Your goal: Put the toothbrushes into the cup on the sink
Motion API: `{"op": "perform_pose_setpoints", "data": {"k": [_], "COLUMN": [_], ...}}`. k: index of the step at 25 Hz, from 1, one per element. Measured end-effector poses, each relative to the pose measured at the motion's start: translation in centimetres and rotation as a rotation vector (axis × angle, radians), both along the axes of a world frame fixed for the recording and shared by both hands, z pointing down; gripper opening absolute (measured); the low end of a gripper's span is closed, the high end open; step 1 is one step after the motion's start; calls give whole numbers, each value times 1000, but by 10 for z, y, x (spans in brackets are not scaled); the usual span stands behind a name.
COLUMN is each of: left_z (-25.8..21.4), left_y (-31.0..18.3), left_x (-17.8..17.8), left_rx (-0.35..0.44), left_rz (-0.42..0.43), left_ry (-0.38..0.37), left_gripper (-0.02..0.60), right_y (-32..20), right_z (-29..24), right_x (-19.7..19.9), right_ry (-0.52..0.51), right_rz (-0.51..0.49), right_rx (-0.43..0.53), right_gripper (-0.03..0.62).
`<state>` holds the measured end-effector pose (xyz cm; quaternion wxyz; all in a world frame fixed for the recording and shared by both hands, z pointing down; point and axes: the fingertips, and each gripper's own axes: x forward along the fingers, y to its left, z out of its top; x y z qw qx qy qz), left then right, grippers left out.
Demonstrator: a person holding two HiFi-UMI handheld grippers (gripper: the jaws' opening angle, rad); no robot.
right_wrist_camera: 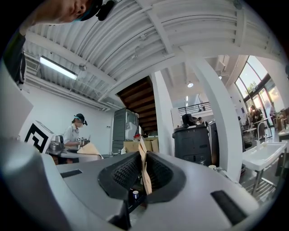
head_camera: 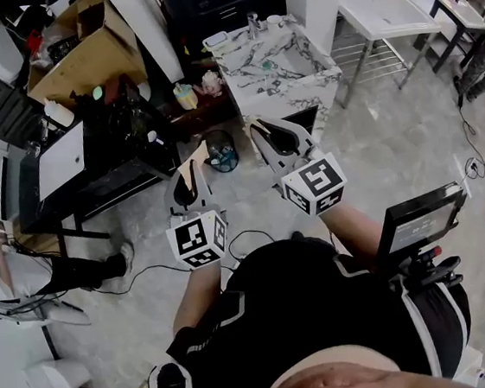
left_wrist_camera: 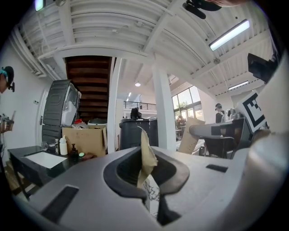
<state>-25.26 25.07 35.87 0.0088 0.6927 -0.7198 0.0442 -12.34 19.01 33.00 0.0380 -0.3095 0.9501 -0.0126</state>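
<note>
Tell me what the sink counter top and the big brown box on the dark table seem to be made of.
Sink counter top: marble or a marble-look laminate, white with dark grey veining and little gloss. The head view can't settle which.
Cardboard box: plain matte brown board, unprinted as far as it shows, with its top flaps standing open.

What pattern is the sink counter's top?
White marble with dark grey veining. The sink counter shows best in the head view.

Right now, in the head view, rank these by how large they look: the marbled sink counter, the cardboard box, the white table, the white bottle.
1. marbled sink counter and cardboard box: about alike, not ranked
2. white table, though it stands farther off
3. white bottle
</note>
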Motion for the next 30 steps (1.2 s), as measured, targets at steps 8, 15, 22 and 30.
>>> {"op": "perform_pose_setpoints", "data": {"k": [8, 15, 22, 30], "left_z": [8, 8, 4, 4], "left_y": [-36, -48, -63, -94], "left_x": [42, 76, 93, 121], "left_rx": [-24, -57, -54, -47], "left_rz": [0, 22, 69, 178], "left_ry": [-12, -17, -35, -25], "left_gripper": [31, 31, 31, 29], "right_y": [-31, -50, -58, -80], "right_z": [-6, -1, -3, -4], "right_x": [43, 82, 96, 119], "right_ry": [-9, -31, -55, -51], "right_rz": [-9, 12, 32, 100], "right_rx": [10, -27, -24, -3], "right_gripper": [51, 51, 51, 51]}}
